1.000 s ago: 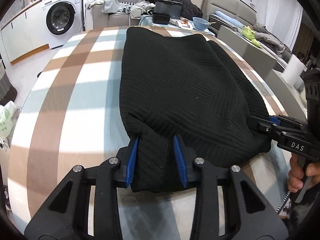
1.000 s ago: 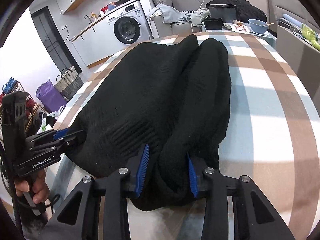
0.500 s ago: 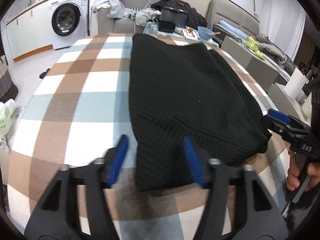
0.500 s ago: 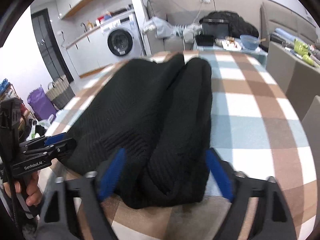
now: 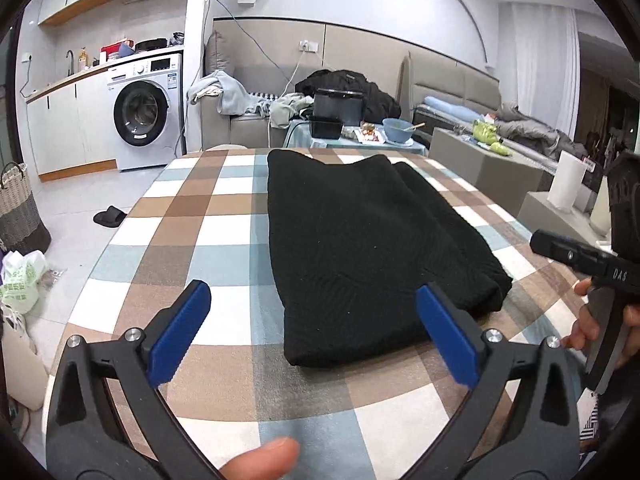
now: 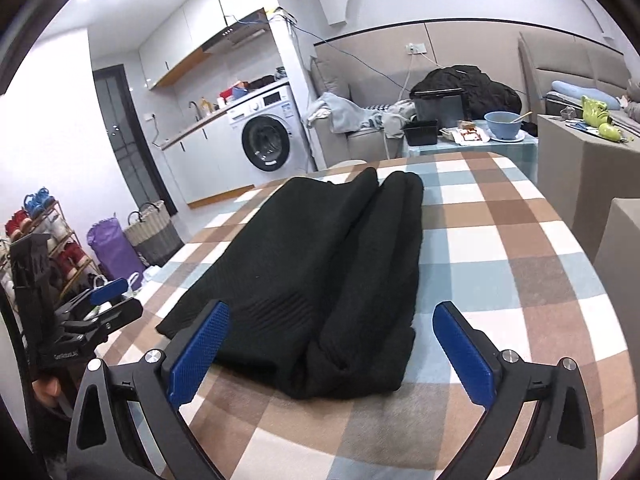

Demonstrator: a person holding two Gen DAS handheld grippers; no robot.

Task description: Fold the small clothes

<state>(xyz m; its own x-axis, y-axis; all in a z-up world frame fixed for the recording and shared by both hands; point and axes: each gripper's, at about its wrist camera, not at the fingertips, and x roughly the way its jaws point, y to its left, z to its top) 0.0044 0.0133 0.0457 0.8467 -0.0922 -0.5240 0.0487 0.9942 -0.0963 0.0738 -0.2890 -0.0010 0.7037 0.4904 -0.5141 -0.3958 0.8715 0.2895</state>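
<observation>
One folded black knitted garment [image 5: 372, 248] on one table covered in a brown, blue and white checked cloth [image 5: 192, 236]. Two black two-finger grippers with blue pads: left gripper [image 5: 312, 332], right gripper [image 6: 330, 344]. One white front-loading washing machine [image 5: 146, 114]. One pale blue bowl [image 5: 397, 130] with one utensil inside. Two black plastic containers [image 5: 338, 109], one large, one small. One black slipper [image 5: 109, 216] on the floor. One woven basket [image 5: 18, 210]. One white paper-towel roll [image 5: 566, 182]. One purple bag [image 6: 111, 248].
</observation>
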